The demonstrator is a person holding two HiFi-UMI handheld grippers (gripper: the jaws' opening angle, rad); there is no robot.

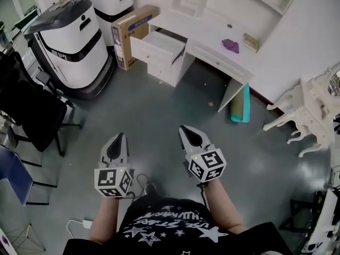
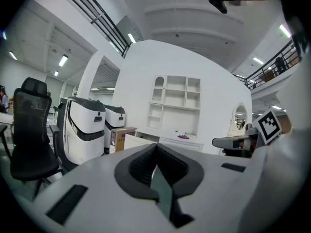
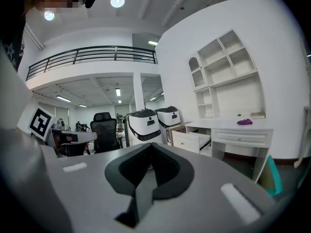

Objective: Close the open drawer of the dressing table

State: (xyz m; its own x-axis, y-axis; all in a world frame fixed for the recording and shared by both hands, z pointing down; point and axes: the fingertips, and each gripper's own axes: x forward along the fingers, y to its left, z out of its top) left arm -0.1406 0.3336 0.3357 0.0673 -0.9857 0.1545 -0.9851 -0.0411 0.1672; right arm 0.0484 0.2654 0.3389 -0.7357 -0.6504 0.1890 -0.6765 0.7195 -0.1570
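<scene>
**Step in hand:** approach, by my reading. Nothing is touched yet.

**Left gripper** (image 1: 119,138): fingers pressed together, nothing between them.
**Right gripper** (image 1: 186,130): fingers likewise together and empty, just right of the left pair and level with it.

**Drawer** (image 1: 158,45): stands pulled out of the desk (image 1: 212,25), well ahead of both sets of fingertips and a little left of the right pair. Its front panel faces the fingers. A lower drawer under it looks closed.

**Next move, as judged:** carry a gripper across the floor until closed fingertips meet the drawer front, then push straight along the runners. A square push matters, since an off-centre one may skew the drawer.

**Surface:** grey floor (image 1: 159,105), bare between fingers and drawer.

**Room:**
- Two white-and-black machines (image 1: 69,41), ahead and left of the fingers.
- Box (image 1: 130,31), between the machines and the drawer.
- Black chair (image 1: 32,110), left of the left fingers.
- Purple item (image 1: 230,45) on the desk top, beyond the right fingers.
- Teal roll (image 1: 240,105), leaning by the desk leg.
- White carved table (image 1: 311,108), far right.
</scene>
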